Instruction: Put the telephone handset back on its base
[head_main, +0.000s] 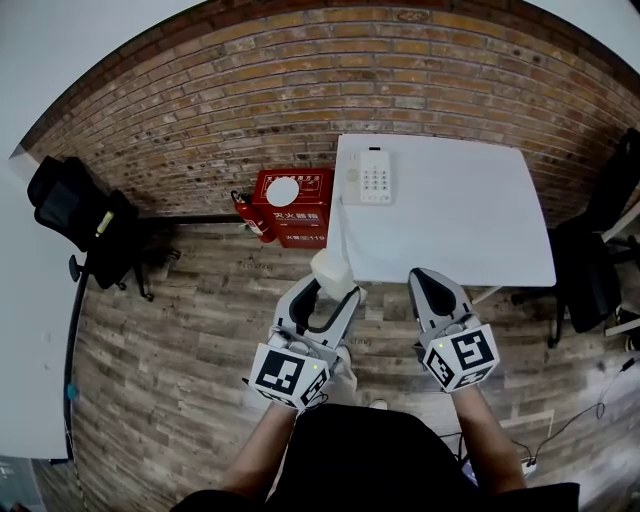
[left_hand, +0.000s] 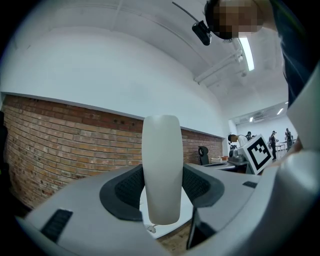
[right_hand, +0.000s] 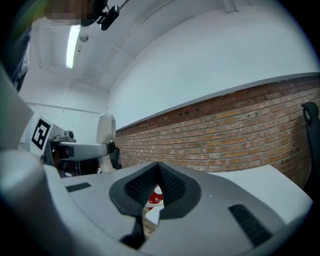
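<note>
My left gripper (head_main: 330, 292) is shut on the white telephone handset (head_main: 331, 268), which stands upright between the pads just off the near left corner of the white table (head_main: 460, 225). In the left gripper view the handset (left_hand: 161, 170) fills the gap between the jaws. A thin cord runs from it to the white telephone base (head_main: 368, 177) with its keypad, at the table's far left corner. My right gripper (head_main: 437, 285) hovers at the table's near edge, jaws shut with nothing between them (right_hand: 159, 177). The right gripper view shows the handset (right_hand: 105, 132) at the left.
A red fire-equipment box (head_main: 292, 207) and an extinguisher (head_main: 250, 215) stand on the wooden floor left of the table, against the brick wall. A black chair (head_main: 85, 215) sits at the far left beside a white desk (head_main: 30, 330). Another dark chair (head_main: 590, 280) is on the right.
</note>
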